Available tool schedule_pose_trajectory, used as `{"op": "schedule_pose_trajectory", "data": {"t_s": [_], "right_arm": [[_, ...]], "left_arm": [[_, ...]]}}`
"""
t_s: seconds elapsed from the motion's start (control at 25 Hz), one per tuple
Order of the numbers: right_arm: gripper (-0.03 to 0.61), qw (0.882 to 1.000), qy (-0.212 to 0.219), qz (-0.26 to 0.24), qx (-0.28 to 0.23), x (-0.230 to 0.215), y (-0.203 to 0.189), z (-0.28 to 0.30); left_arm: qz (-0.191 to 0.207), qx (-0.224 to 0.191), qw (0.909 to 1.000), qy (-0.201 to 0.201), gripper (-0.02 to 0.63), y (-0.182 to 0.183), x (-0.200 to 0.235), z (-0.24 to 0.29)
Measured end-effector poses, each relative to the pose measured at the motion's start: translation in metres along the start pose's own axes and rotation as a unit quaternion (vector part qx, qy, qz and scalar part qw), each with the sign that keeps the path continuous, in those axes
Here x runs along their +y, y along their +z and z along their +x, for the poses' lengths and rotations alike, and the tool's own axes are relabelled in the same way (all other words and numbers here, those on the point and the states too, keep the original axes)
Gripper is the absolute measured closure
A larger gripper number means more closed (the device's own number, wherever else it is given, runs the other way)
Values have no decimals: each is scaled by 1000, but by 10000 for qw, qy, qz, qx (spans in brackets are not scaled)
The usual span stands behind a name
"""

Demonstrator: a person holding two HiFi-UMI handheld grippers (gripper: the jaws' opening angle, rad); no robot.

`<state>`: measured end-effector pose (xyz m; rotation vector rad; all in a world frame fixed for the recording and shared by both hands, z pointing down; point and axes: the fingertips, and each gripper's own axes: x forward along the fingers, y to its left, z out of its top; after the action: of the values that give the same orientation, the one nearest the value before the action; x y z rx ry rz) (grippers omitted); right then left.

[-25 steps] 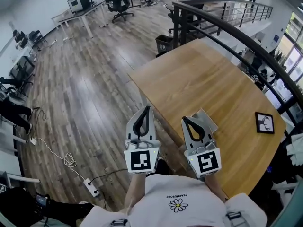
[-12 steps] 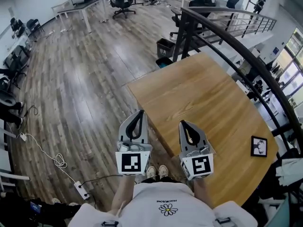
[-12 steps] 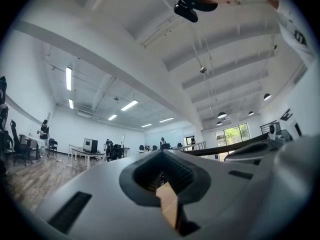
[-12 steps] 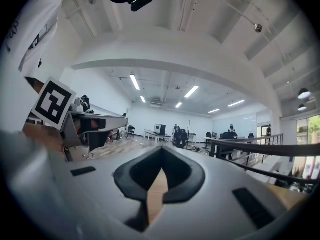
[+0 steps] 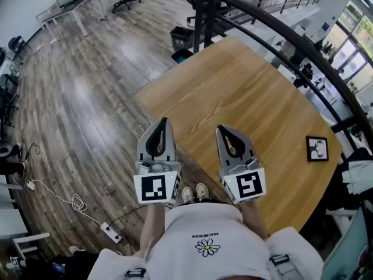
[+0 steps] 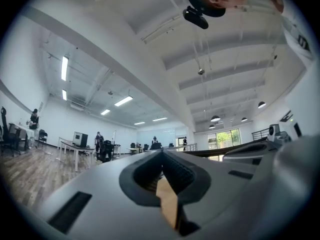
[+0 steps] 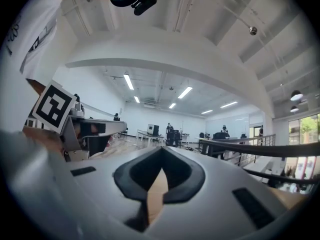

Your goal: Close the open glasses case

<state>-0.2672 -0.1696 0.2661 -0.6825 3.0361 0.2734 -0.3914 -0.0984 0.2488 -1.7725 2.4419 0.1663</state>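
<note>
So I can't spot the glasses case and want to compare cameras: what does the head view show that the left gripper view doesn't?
Only the head view: a black-framed picture on the wooden table, a bin, and a power strip on the wood floor. Only the left gripper view: ceiling lights and the head camera overhead. Both: the left tool, shut with nothing in it, and that floor. Neither shows a glasses case.
</note>
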Motion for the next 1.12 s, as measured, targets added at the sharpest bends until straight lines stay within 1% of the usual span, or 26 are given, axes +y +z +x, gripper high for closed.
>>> {"op": "schedule_pose_trajectory", "data": {"t_s": [0.08,0.12,0.24,0.32,0.4,0.48,0.52,0.6,0.68,0.8,0.88,1.0,1.08,1.12], "right_arm": [[572,9995,-324,10,-51,-18,3,-7],[572,9987,-510,40,-7,-28,2,-15],[572,9931,-1158,76,194,-66,-7,-47],[572,9852,-1670,183,345,-88,-13,-75],[572,9744,-2182,267,464,-105,-15,-108],[572,9638,-2604,105,565,-121,-15,-142],[572,9593,-2761,56,597,-126,-16,-157],[572,9520,-2990,71,653,-134,-22,-182],[572,9461,-3154,158,723,-138,-30,-201],[572,9407,-3279,329,809,-140,-41,-214],[572,9406,-3269,345,853,-143,-47,-216],[571,9434,-3176,376,875,-150,-55,-209],[541,9440,-3151,376,909,-157,-61,-202],[512,9451,-3100,413,949,-160,-66,-197]], "left_arm": [[14,-80,9994,-323,597,3,-18,13],[44,-49,9986,-534,597,1,-32,21],[214,198,9916,-1260,597,-14,-92,47],[220,344,9819,-1850,597,-24,-136,62],[110,441,9697,-2399,597,-33,-176,70],[52,456,9597,-2772,597,-38,-208,71],[49,448,9565,-2884,597,-39,-220,70],[23,460,9534,-2983,597,-43,-234,67],[-23,542,9523,-3003,597,-49,-241,64],[-23,632,9508,-3033,597,-56,-248,61],[-9,632,9510,-3027,597,-56,-249,62],[21,624,9528,-2972,597,-54,-247,66],[35,591,9536,-2951,597,-54,-243,67],[61,571,9540,-2944,597,-55,-241,66]]}}
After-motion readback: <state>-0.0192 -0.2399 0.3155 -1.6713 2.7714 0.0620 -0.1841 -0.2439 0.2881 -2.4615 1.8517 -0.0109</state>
